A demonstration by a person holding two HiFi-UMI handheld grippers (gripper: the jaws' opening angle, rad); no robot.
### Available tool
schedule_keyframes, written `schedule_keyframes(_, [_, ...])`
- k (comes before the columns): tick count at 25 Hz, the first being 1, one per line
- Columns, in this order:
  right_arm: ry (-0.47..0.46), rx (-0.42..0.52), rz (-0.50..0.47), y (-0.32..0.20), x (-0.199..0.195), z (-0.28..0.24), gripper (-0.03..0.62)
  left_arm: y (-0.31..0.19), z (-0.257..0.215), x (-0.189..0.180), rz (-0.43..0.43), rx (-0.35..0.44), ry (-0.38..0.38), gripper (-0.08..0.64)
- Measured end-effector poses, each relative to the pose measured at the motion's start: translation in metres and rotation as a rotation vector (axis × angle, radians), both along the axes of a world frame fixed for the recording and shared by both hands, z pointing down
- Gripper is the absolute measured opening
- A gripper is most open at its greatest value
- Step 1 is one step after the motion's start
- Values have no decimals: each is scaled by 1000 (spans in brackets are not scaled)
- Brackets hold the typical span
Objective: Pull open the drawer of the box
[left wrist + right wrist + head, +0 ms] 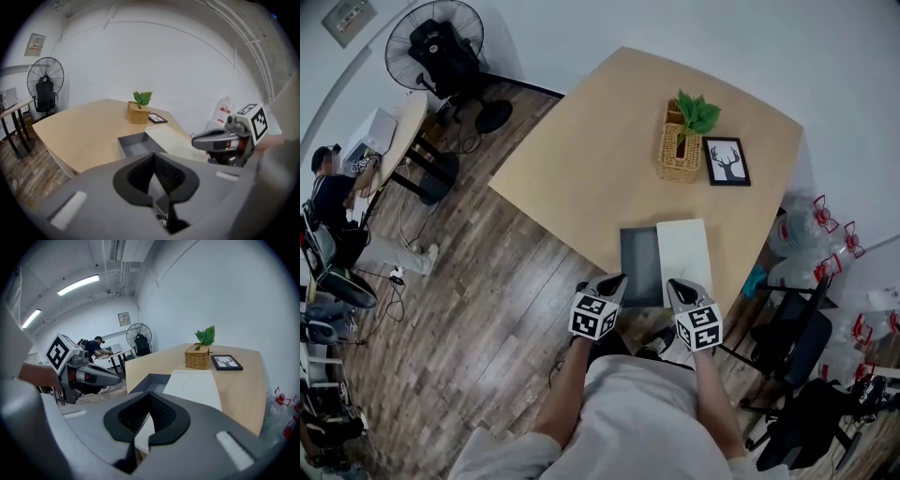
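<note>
Head view: both my grippers hang just off the near edge of the table (pixel 581 141), the left gripper (pixel 616 279) pointing at the drawer (pixel 639 265) and the right gripper (pixel 673 285) at the box (pixel 686 255). Each gripper view shows its jaws brought together at the tips with nothing between them, and neither gripper touches anything. The grey drawer stands slid out of the white box to its left, bare inside; I judge the pull largely made. Hazards from here: (1) a further pull may draw the drawer right out of the box, as I see no stop, and its near corner lies close to the table edge, so it could tip off; (2) the box looks light and nothing holds it down, so a tug may drag it along; (3) a re-grip needs the jaws parted first, or the tips only shove the drawer wall. Basket (pixel 680 150) and frame (pixel 727 161) stand well apart
</note>
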State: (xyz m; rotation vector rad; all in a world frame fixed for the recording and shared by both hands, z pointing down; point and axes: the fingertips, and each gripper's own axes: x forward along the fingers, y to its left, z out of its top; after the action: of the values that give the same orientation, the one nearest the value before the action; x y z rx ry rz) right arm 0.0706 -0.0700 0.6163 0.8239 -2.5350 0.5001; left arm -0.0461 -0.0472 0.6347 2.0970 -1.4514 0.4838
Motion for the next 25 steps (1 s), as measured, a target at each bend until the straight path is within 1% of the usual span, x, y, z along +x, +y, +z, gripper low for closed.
schedule_keyframes(5, [-19, -6, 27, -3, 11, -1, 0, 4, -1, 0, -14, 9, 10, 54])
schedule_keyframes(10, [-27, -8, 46, -4, 18, 2, 0, 8, -2, 2, -4, 17, 7, 54])
schedule_keyframes(17, [-29, -1, 35, -4, 17, 0, 0, 13, -3, -1, -2, 18, -6, 54])
schedule_keyframes(25, [-25, 4, 33, 3, 17, -2, 0, 17, -3, -1, 3, 19, -2, 54])
